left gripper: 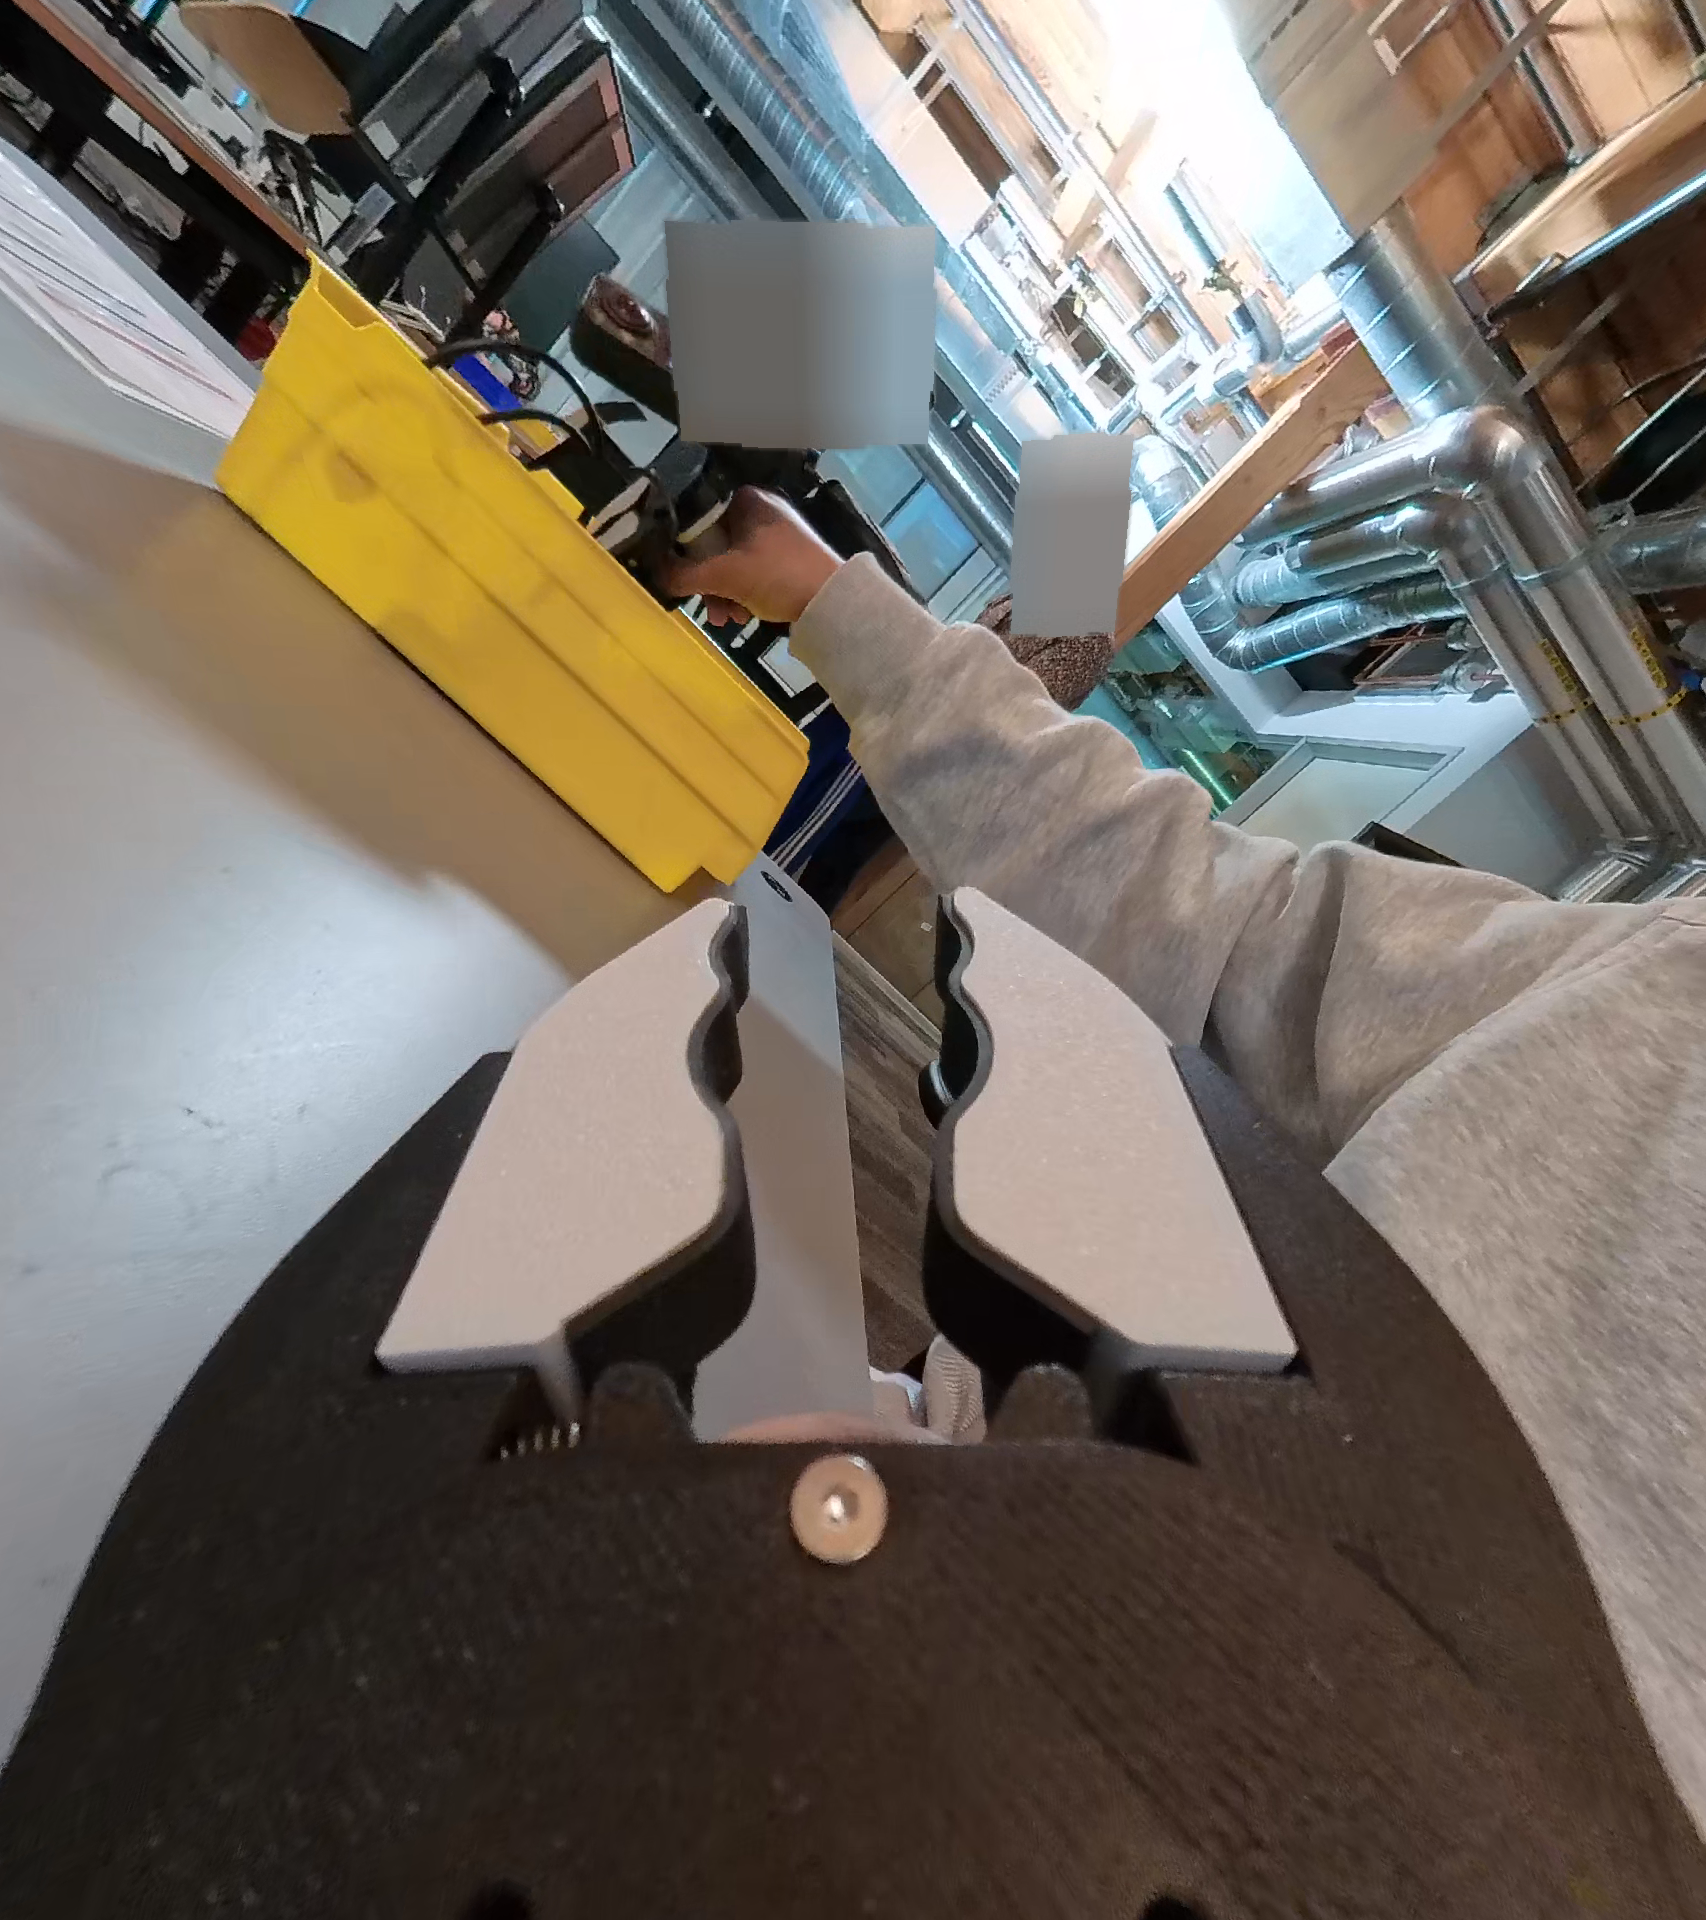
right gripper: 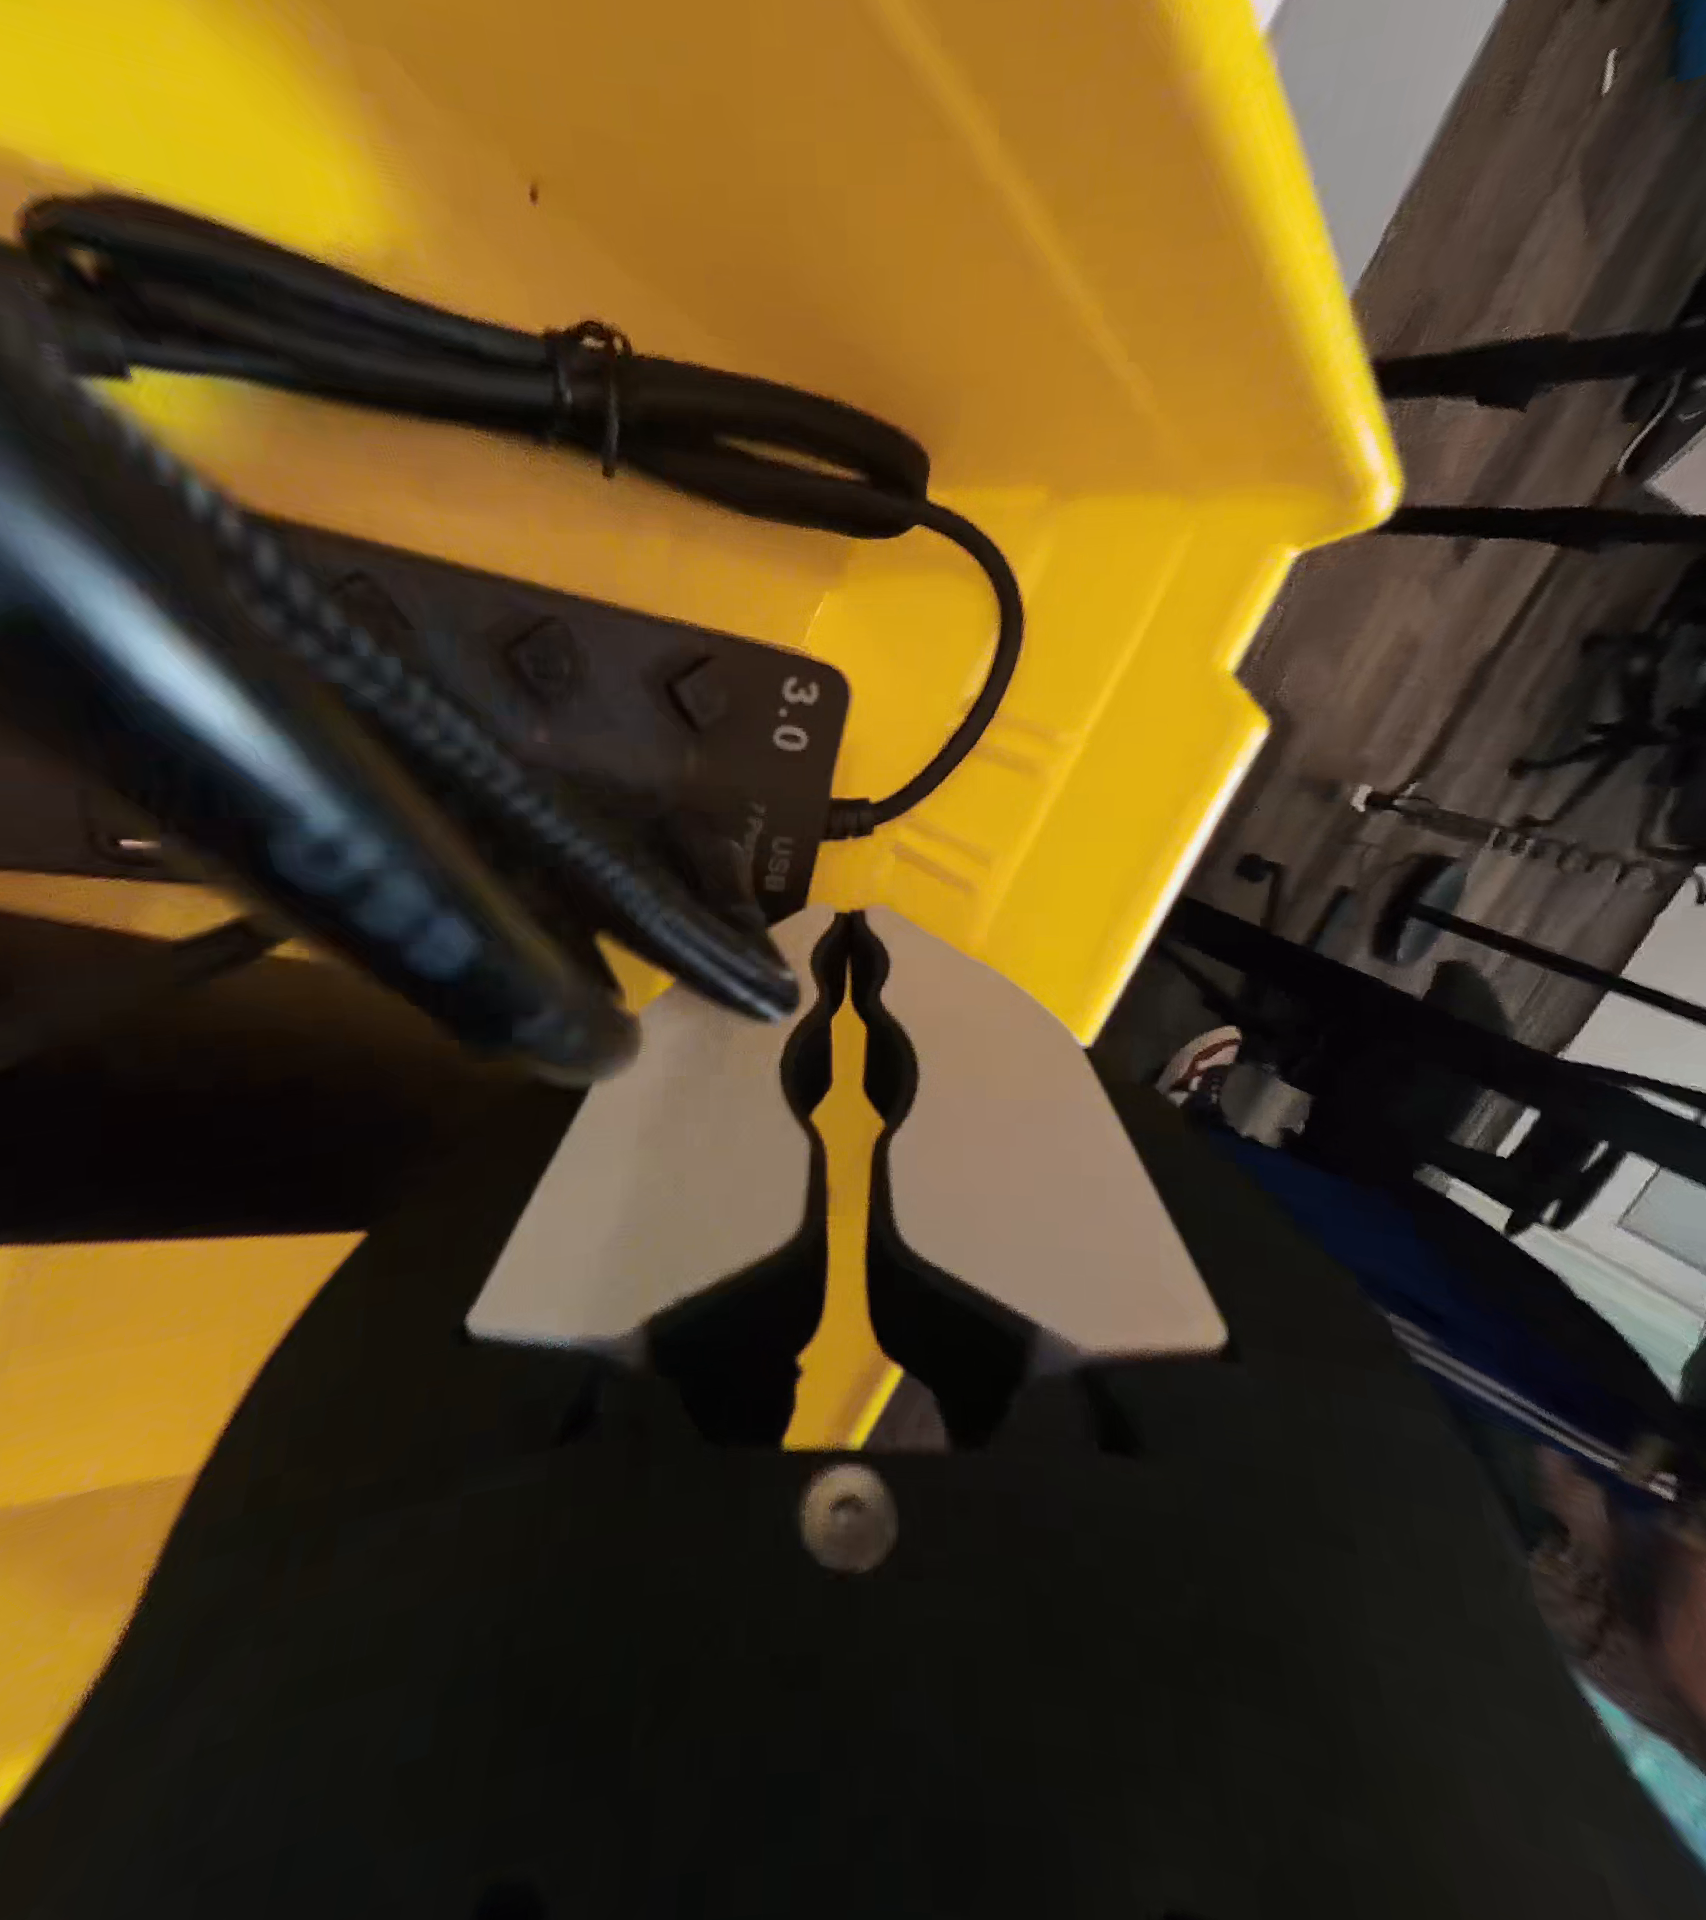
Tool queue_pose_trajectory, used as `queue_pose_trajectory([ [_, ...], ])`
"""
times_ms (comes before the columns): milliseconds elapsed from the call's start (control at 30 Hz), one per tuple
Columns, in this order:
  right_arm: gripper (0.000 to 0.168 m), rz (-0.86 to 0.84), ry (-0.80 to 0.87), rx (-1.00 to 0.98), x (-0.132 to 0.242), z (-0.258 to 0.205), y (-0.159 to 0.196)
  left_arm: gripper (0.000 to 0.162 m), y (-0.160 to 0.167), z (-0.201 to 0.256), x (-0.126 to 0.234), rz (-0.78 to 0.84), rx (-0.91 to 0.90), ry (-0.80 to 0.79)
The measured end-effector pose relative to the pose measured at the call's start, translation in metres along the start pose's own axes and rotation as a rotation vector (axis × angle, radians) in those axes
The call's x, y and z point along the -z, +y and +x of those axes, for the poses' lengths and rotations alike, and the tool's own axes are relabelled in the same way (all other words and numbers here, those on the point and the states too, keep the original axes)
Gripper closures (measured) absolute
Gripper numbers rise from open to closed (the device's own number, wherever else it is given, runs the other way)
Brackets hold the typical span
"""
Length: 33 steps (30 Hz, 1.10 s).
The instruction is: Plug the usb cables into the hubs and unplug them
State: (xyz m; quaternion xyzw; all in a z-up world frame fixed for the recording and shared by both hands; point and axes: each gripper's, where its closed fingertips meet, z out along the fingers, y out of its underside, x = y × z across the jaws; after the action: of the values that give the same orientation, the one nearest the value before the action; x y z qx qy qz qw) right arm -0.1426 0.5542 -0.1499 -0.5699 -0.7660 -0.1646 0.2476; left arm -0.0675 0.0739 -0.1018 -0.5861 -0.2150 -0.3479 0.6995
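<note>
Your right gripper (right gripper: 847,925), pressed together and empty, reaches the USB hub (right gripper: 537,748) in the yellow bin (right gripper: 1088,312); your left gripper (left gripper: 833,914) is spread. I judge plugging not begun.

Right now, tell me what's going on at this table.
A person in a grey sleeve works with two handheld grippers at a yellow bin on a white table. The right gripper, its jaws nearly closed with nothing visibly between the tips, is inside the bin beside a black USB hub with its bundled black cable; a blurred braided cable crosses in front. The left gripper hangs back at the table's edge, open and empty.
</note>
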Motion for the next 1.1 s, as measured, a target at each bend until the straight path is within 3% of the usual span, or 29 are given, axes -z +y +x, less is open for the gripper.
queue_pose_trajectory([
  [133,0.168,0.081,0.013,-0.054,0.009,0.003,-0.003,0.126,0.002,0.001,-0.001,-0.009,-0.008,0.0],
  [367,0.168,0.499,0.06,-0.328,0.075,0.016,0.008,0.126,0.001,0.0,0.0,-0.001,0.007,0.004],
  [533,0.168,0.952,-0.058,-0.648,0.146,-0.028,0.049,0.126,0.001,-0.001,-0.001,-0.002,0.009,0.001],
  [600,0.168,1.078,-0.01,-0.742,0.156,-0.038,0.076,0.126,0.001,-0.001,-0.001,-0.002,0.006,0.0],
  [767,0.168,1.08,0.212,-0.894,0.136,-0.016,0.136,0.126,0.003,0.0,-0.002,-0.013,-0.008,-0.007],
  [867,0.146,1.141,0.129,-0.997,0.122,-0.009,0.142,0.126,0.004,-0.001,-0.003,-0.021,-0.016,-0.015],
  [967,0.094,1.027,0.065,-0.99,0.084,-0.014,0.138,0.126,0.005,-0.001,-0.003,-0.024,-0.022,-0.019],
  [1100,0.081,0.914,0.051,-0.95,0.049,-0.018,0.135,0.126,0.004,-0.001,-0.003,-0.02,-0.017,-0.016],
])
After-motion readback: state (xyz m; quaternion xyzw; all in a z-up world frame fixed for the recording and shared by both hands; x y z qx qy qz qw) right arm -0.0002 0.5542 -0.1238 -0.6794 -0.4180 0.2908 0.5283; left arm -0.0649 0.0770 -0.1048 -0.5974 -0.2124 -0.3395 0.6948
